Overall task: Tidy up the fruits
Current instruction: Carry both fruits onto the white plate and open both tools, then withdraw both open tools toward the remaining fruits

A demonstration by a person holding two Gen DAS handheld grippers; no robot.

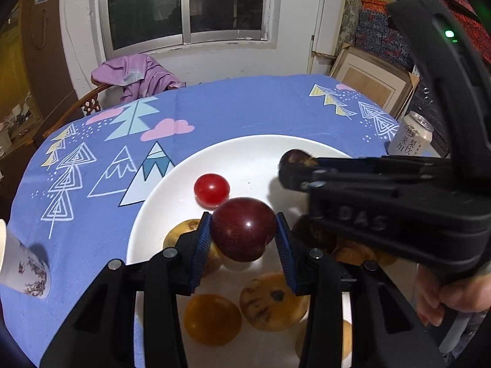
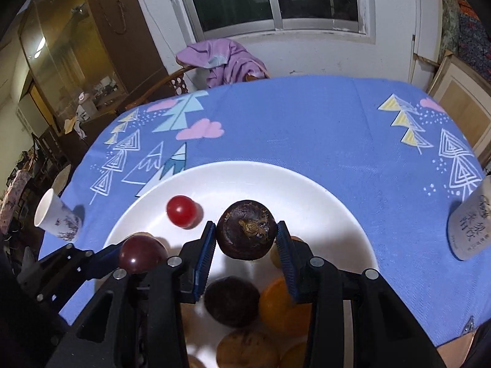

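Blue cloth printed with trees, mountains and pink clouds covers the table (image 1: 245, 107), which stands below a window with a lilac garment slung over a chair behind it.

From the left wrist view, the left gripper (image 1: 244, 239) is clamped on a dark red plum (image 1: 244, 230), its blue pads pressing both sides, held above the white plate (image 1: 172, 190). A red cherry tomato (image 1: 211, 190) sits on the plate just beyond the plum. Brownish and orange fruits lie heaped on the plate's near part, below the fingers. The right gripper (image 1: 296, 170) reaches in from the right, a dark round fruit (image 1: 296, 157) at its tip, with a hand (image 1: 454, 294) on its handle. A drink can (image 1: 412, 135) stands by the table's right edge and a paper cup (image 1: 24, 266) at the left.

From the right wrist view, the right gripper (image 2: 245, 242) grips the dark round fruit (image 2: 245, 233), rough brown stem end facing up, over the plate (image 2: 322, 202). The tomato (image 2: 181, 215) lies to the left. The left gripper (image 2: 139, 257) comes in low left carrying the plum (image 2: 139, 253). Orange and brown fruits crowd the plate's near side.
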